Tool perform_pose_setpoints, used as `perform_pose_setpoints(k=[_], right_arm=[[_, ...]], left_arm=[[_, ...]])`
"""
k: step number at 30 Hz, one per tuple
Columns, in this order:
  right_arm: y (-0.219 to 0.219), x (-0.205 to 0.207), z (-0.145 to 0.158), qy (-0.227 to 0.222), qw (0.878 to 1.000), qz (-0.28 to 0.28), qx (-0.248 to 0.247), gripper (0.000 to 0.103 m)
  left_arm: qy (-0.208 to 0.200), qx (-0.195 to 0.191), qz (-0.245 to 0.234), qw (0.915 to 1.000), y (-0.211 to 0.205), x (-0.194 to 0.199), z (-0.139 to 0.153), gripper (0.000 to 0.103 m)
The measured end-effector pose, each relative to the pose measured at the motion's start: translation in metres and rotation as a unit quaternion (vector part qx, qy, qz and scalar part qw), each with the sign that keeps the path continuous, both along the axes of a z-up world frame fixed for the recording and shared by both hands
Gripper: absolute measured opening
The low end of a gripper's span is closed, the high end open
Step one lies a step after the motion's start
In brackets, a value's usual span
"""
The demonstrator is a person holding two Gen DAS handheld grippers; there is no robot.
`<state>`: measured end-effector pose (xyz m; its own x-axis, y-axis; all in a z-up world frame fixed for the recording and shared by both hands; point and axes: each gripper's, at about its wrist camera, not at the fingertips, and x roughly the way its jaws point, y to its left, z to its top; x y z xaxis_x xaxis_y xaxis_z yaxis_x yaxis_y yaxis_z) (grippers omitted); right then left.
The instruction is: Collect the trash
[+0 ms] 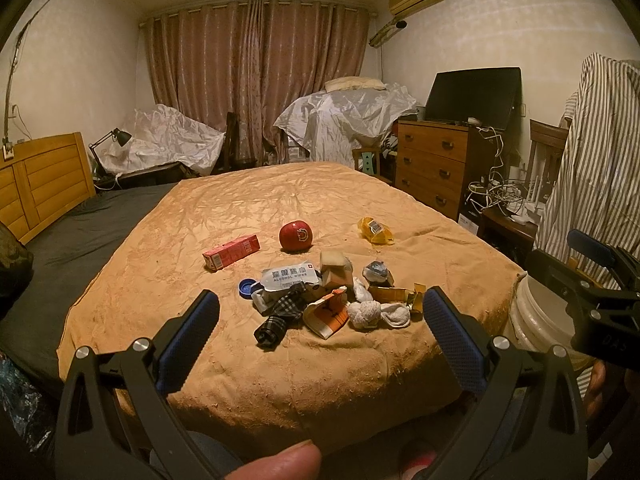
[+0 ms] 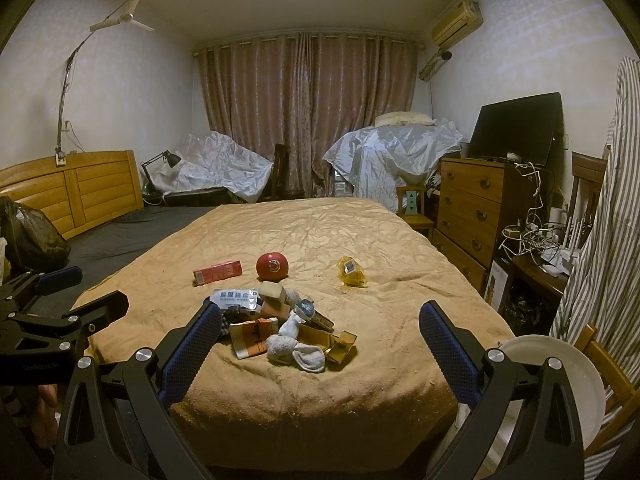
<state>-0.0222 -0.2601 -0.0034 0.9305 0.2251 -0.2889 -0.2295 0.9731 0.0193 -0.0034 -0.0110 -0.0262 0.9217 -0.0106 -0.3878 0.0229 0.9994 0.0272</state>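
A heap of trash lies near the foot of the tan bedspread [image 1: 280, 200]: an alcohol wipes pack [image 1: 290, 276], a torn orange carton [image 1: 326, 316], white wads [image 1: 364, 314], gold wrappers [image 1: 394, 293] and a plaid cloth [image 1: 280, 316]. A blue cap [image 1: 247, 287], a pink box [image 1: 231, 255], a red ball [image 1: 295, 235] and a yellow wrapper [image 1: 375, 230] lie apart. My left gripper [image 1: 320, 316] is open and empty, short of the heap. My right gripper [image 2: 320, 328] is open and empty, also short of the heap [image 2: 280, 328]. A white bucket [image 1: 540, 320] stands at the bed's right corner.
A wooden dresser [image 1: 432, 164] with a TV [image 1: 472, 96] stands right of the bed. A desk with tangled cables [image 1: 504, 196] and a striped cloth [image 1: 592, 160] are at the far right. A wooden headboard [image 1: 40, 184] and grey sheet [image 1: 80, 232] are left.
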Motion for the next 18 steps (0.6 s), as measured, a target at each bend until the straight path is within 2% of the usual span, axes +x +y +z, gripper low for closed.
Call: perform_pose_setpoints(k=[18], right_arm=[[-0.001, 0.0, -0.013, 0.004, 1.0, 0.0, -0.001, 0.099]], left_arm=[[0.009, -0.001, 0.001, 1.0, 0.004, 0.004, -0.006, 0.098]])
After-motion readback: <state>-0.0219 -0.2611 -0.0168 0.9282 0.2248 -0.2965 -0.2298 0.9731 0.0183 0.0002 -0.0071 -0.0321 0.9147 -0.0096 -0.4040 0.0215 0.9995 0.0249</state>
